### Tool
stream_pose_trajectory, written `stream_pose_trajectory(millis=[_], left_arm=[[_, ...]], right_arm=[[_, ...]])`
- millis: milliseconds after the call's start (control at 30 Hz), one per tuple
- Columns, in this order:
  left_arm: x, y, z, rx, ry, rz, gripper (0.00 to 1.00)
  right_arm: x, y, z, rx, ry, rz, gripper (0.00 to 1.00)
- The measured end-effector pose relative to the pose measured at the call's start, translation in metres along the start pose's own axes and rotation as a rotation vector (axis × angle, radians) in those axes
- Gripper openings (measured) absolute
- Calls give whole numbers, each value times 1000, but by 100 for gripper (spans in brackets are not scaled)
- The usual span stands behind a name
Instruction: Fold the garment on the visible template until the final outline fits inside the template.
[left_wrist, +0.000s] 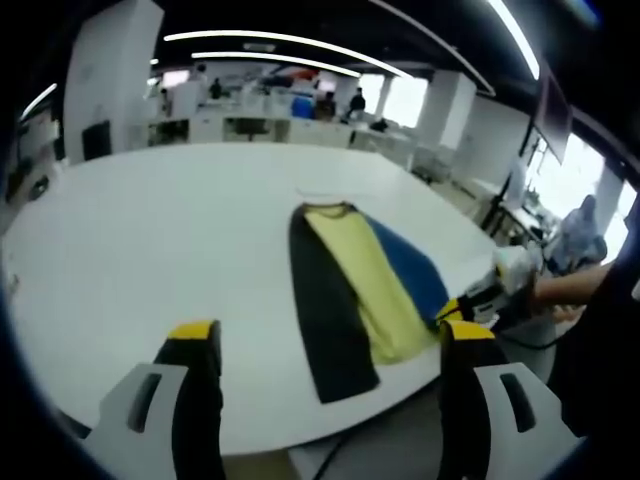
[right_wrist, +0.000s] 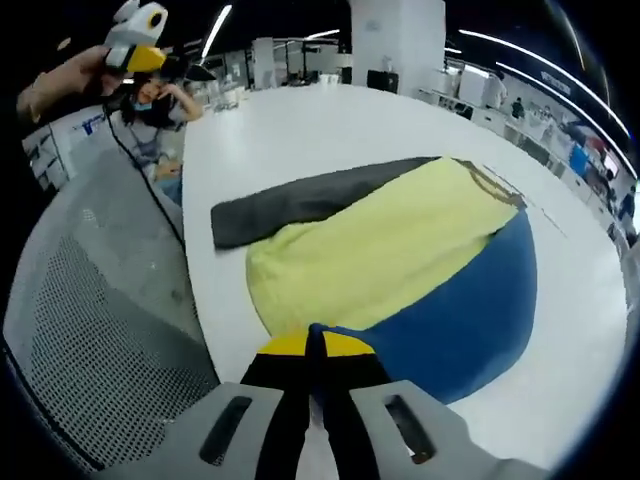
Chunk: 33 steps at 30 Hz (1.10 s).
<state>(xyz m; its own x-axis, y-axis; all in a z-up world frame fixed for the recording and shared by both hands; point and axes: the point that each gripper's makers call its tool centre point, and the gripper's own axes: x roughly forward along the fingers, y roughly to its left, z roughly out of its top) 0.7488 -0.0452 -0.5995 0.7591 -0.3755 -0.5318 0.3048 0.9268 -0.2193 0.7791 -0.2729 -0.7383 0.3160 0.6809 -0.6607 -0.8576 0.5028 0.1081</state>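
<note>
Yellow-tipped jaws of the right tool (right_wrist: 312, 345) stand together at the bottom centre of the right gripper view, clamped on the near edge of the garment (right_wrist: 400, 260), just where yellow meets blue. That garment lies flat on the white desk (right_wrist: 300, 130), across the middle of the frame. It looks soft, light and limp, so I judge it will drape and drag rather than hold shape; hems and corners are the places to grip. It shows three bands: a dark grey sleeve, a pale yellow panel, a blue panel. In the left gripper view the left tool (left_wrist: 330, 345) hangs with jaws wide apart, holding nothing, above the desk's near edge.
</note>
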Motion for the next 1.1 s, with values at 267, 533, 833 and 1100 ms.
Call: stream_pose_trajectory(millis=[267, 533, 833, 1100], left_arm=[[-3, 2, 1, 7, -3, -3, 85], [-5, -4, 6, 21, -6, -6, 85], [-7, -11, 10, 31, -14, -13, 85], [-10, -10, 8, 22, -14, -2, 84]], right_arm=[[-34, -31, 49, 479, -300, -22, 3], [-78, -71, 83, 646, -491, -75, 3], [-124, -119, 91, 768, -634, -147, 3], [-159, -164, 81, 861, -722, -240, 3]])
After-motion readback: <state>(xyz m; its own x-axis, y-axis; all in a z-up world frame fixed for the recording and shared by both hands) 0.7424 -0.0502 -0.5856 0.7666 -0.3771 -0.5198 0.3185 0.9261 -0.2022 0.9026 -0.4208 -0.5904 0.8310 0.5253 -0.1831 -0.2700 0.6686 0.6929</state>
